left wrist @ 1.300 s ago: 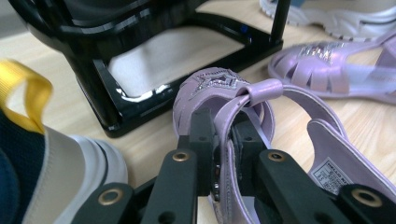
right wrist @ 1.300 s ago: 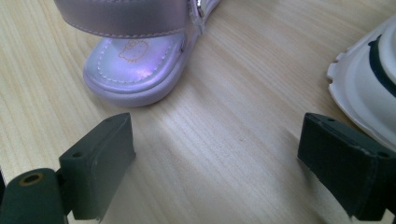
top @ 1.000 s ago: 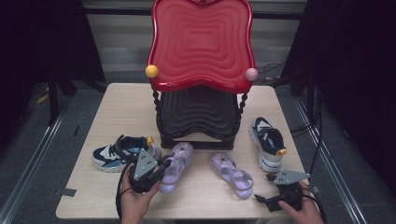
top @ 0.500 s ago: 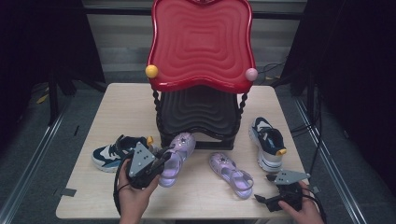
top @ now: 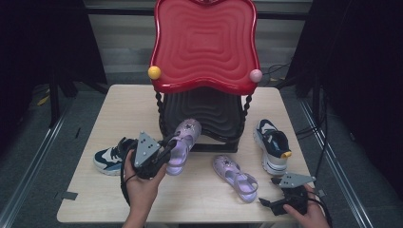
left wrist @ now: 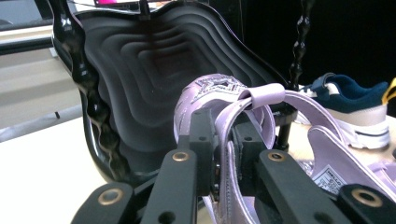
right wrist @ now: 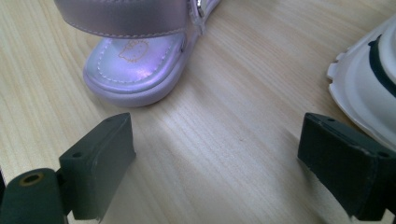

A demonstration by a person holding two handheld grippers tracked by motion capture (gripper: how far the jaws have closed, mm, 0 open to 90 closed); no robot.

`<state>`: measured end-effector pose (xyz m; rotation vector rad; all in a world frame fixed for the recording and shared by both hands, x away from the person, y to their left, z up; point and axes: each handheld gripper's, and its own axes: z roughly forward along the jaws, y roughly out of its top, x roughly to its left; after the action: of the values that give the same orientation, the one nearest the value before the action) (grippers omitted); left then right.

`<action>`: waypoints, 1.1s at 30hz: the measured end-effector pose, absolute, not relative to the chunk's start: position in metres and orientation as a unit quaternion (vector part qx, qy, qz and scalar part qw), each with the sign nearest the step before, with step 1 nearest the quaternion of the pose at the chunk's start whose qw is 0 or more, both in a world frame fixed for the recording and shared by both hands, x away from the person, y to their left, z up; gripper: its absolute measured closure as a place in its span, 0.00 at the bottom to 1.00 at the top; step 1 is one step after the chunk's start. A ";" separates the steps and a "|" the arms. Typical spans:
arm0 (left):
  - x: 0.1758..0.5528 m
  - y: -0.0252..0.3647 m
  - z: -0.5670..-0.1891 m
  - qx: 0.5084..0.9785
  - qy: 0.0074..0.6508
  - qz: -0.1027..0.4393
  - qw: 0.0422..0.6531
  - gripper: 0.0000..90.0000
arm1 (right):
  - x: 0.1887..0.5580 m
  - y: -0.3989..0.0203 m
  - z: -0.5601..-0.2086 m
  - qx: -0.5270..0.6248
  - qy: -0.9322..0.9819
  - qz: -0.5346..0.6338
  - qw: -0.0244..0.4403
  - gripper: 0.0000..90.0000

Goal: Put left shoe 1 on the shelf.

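I'm lifting a purple sandal (top: 182, 145) with left jaws (top: 168, 151) clamped on its strap; next, setting it onto the black shelf (left wrist: 154, 74) ahead. Right jaws (right wrist: 215, 172) idling apart.

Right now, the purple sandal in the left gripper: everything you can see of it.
The lifted sandal is shiny lilac, synthetic-looking, with a glittery star on the toe and a strap running through a loop. The left gripper is shut on its heel strap, one of the fingers on each side. It tilts toe-up toward the black lower shelf of the red-topped rack, off the table. Whether the toe touches the shelf is unclear.
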<state>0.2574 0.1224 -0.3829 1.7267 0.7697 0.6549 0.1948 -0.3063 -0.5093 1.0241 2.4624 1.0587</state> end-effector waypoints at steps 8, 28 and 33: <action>0.269 0.112 -0.378 0.710 0.332 0.295 0.546 0.91 | 0.195 -0.306 -0.509 0.354 0.850 0.366 0.136 0.11; 0.302 0.082 -0.375 0.670 0.363 0.331 0.557 0.91 | 0.195 -0.306 -0.509 0.353 0.850 0.366 0.136 0.11; 0.311 0.074 -0.375 0.666 0.364 0.341 0.554 0.91 | 0.195 -0.306 -0.509 0.353 0.850 0.366 0.136 0.11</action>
<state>0.3106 0.0737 -0.3752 1.5748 0.8611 0.8051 0.1948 -0.3063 -0.5093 1.0229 2.4621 1.0584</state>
